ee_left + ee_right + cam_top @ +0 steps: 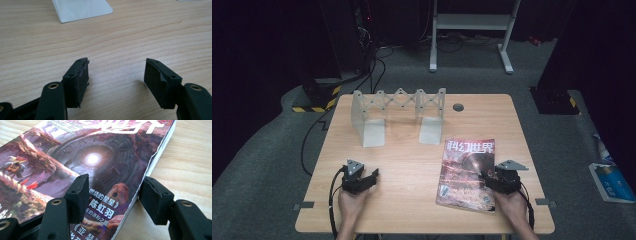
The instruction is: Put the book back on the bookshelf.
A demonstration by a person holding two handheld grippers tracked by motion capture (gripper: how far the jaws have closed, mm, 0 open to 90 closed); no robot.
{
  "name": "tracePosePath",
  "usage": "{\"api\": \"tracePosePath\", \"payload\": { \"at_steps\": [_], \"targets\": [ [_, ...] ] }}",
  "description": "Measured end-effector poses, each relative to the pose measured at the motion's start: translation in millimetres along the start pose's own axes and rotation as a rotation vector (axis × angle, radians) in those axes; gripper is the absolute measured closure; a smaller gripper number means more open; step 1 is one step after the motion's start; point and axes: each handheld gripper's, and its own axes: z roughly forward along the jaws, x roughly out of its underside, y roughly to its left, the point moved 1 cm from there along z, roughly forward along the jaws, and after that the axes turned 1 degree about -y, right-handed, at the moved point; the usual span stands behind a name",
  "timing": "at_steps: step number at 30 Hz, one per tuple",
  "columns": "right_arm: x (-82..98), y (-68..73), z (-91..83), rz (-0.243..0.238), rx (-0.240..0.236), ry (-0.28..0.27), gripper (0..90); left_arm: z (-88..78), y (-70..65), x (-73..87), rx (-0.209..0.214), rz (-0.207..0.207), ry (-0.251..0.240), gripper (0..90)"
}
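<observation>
The magazine (468, 172) is straddled at its edge by the open right gripper (113, 195). The left gripper (116, 80) is held open over bare table (412, 170); an expanding bookend rack (398, 116) is set well behind.

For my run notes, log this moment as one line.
left gripper: open, over bare table | right gripper: open, straddling magazine edge | rack: untouched

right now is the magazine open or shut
Shut: the magazine lies flat on the table, front cover up, with no pages spread.
</observation>
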Motion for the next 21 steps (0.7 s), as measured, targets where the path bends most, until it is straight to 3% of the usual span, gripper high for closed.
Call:
{"api": "tracePosePath", "payload": {
  "at_steps": [7,18,21],
  "targets": [
    [7.6,11.6,-8.8,-0.004,-0.011,0.006,41.6,-2.8,1.7,-0.8,0.011,-0.022,-0.011,36.2],
    [16.9,31.3,-17.5,-0.002,-0.042,0.004,41.5,-6.1,-13.4,-3.1,0.112,-0.038,-0.026,36.2],
    [17.8,36.2,-17.8,-0.009,-0.047,0.001,41.5,-6.7,-21.9,-5.4,0.137,-0.024,-0.026,36.2]
  ]
}}
